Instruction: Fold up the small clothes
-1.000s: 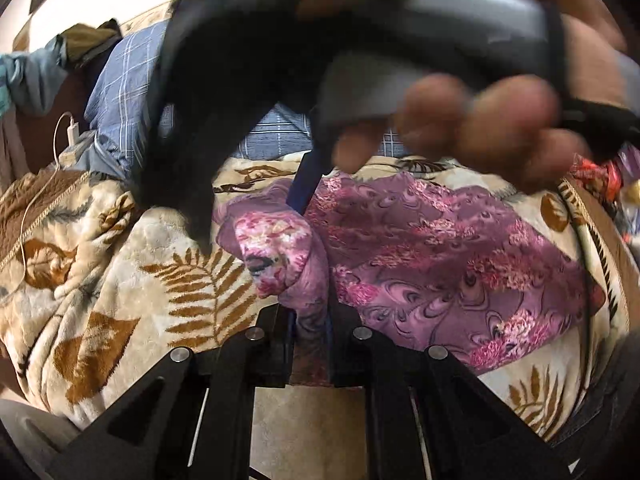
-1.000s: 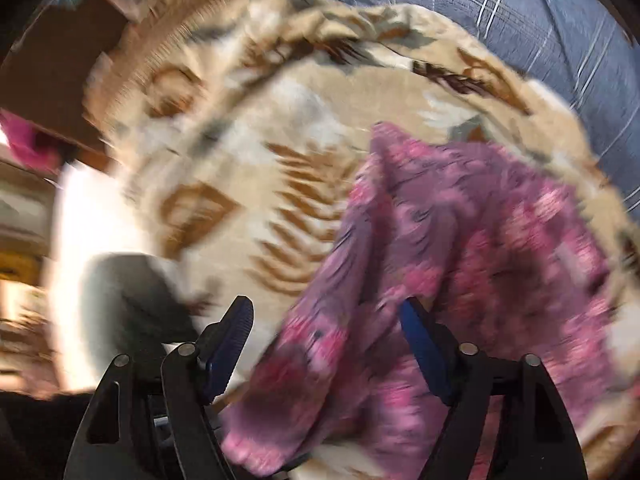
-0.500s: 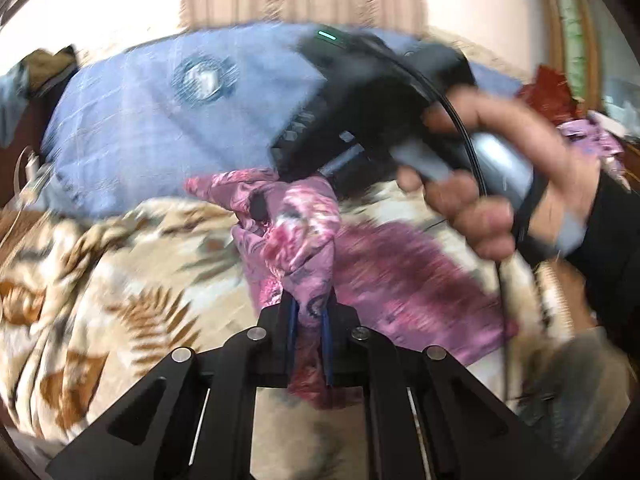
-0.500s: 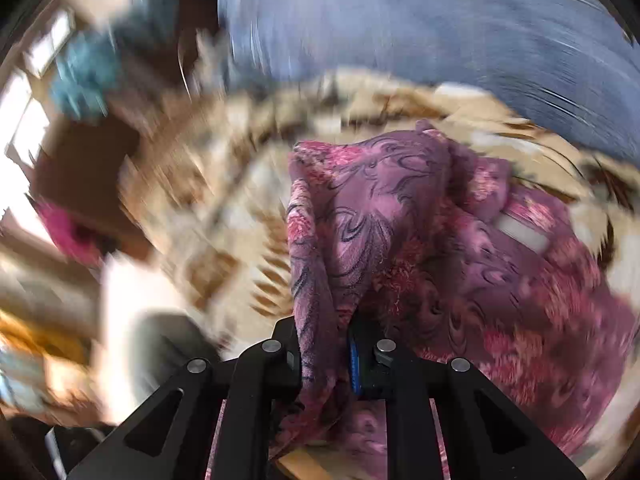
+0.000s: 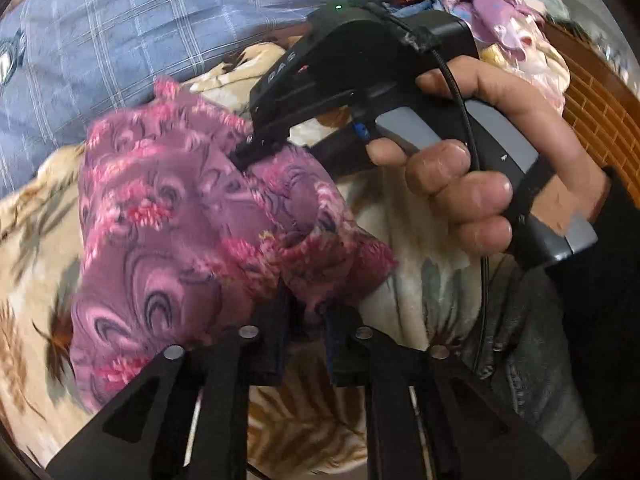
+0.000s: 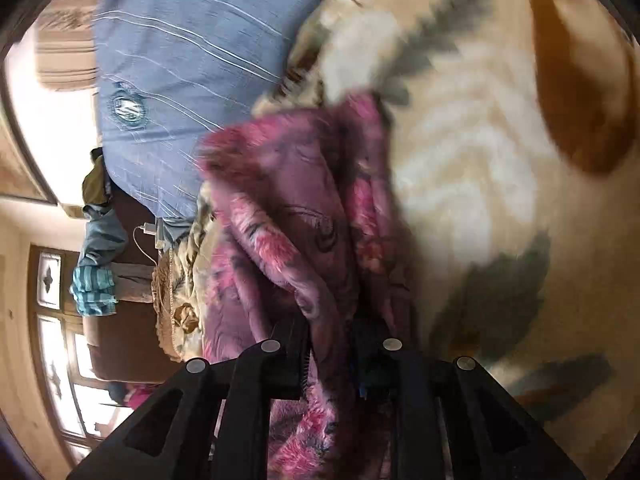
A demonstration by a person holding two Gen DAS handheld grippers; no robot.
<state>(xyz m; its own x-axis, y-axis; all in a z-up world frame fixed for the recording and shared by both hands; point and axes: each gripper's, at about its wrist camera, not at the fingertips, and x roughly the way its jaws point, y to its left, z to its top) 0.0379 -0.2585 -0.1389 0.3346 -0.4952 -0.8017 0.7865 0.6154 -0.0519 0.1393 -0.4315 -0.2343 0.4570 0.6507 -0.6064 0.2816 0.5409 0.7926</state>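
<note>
Leftmost in the left wrist view, a blue checked pillow [image 5: 120, 48] fills the upper corner, with a cream blanket printed with brown leaves [image 5: 28, 248] spread below it. Just right of that, the purple floral garment [image 5: 172, 216] hangs bunched above the blanket, motion-blurred. Its lower edge runs down into the left gripper [image 5: 306, 320], whose fingers are pressed together on the cloth. At the garment's upper right edge, the right gripper [image 5: 250, 148] reaches in from the right and pinches another part of the same cloth. Further right, the person's right hand [image 5: 500, 172] wraps the grey handle, a black cable running past the knuckles. A heap of pale lilac clothes [image 5: 496, 8] lies at the top right, beside a brown woven basket [image 5: 592, 96].

Seen from the right wrist view, which is rolled sideways, teal clothes [image 6: 96, 280] drape at the far left, then the pillow [image 6: 192, 40]. In the middle the garment [image 6: 288, 208] trails into the right gripper [image 6: 332, 354], its fingers closed tightly on the fabric. To the right lies only blurred blanket [image 6: 500, 160].
</note>
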